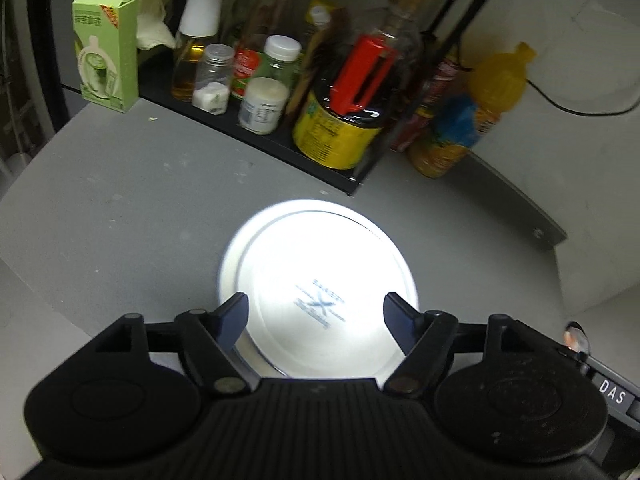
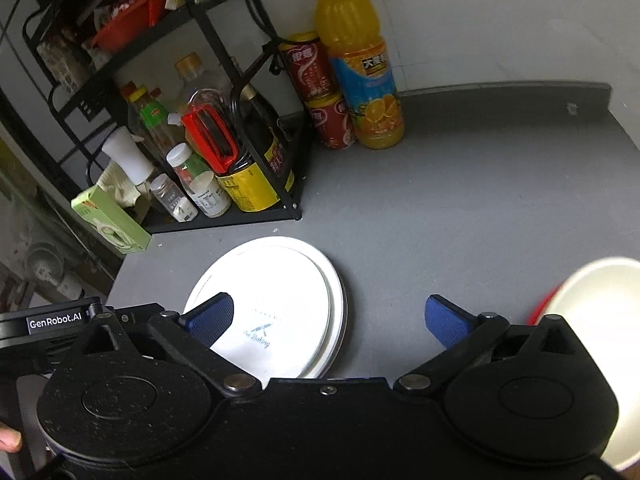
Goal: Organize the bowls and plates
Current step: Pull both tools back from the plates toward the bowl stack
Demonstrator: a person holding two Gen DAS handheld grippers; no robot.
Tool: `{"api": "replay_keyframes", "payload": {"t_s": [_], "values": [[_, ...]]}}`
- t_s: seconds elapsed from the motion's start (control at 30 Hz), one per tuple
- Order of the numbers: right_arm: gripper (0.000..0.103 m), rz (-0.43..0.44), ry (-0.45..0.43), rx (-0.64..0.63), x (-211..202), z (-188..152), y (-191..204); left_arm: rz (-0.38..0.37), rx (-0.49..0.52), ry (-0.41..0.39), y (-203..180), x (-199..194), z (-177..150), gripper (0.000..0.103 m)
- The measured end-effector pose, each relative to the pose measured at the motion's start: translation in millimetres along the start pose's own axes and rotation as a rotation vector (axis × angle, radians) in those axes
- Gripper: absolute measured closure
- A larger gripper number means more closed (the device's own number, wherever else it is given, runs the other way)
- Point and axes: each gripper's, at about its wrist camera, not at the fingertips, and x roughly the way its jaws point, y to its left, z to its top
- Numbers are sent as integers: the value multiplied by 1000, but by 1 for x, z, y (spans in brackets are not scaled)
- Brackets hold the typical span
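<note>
The grey table (image 2: 460, 208) carries everything here, with the black rack (image 2: 240, 216) of bottles and jars at its back corner and an orange juice bottle (image 2: 360, 64) beside it.

In front of the rack lies a white plate (image 1: 316, 292), face down with a printed mark showing. In the right wrist view it looks like two plates (image 2: 280, 304) stacked, since a second rim peeks out at the right edge. A white bowl (image 2: 596, 300) sits at the far right edge of that view, with something red just behind it; what that red thing is cannot be told.

You appear to be at the approach step: nothing is gripped yet.

Your left tool (image 1: 316, 312) hovers over the near half of the plate with its fingers spread apart and empty, one on each side of the printed mark. Your right tool (image 2: 328, 320) is also spread wide and empty; its left finger overlaps the plate in view, its right finger is over bare table, and the bowl lies off to its right.

For the next move, you would likely need to lower onto a plate's rim and get a finger under it, since it lies flat.
</note>
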Motion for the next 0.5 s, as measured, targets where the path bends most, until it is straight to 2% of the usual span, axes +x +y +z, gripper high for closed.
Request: {"api": "replay_keyframes", "payload": {"t_s": [0.17, 0.5], "values": [[0, -17, 5, 0, -18, -9, -2, -21, 49, 7, -7, -12, -10, 29], [0, -68, -35, 41, -67, -17, -21, -76, 66, -17, -26, -39, -19, 29]]}}
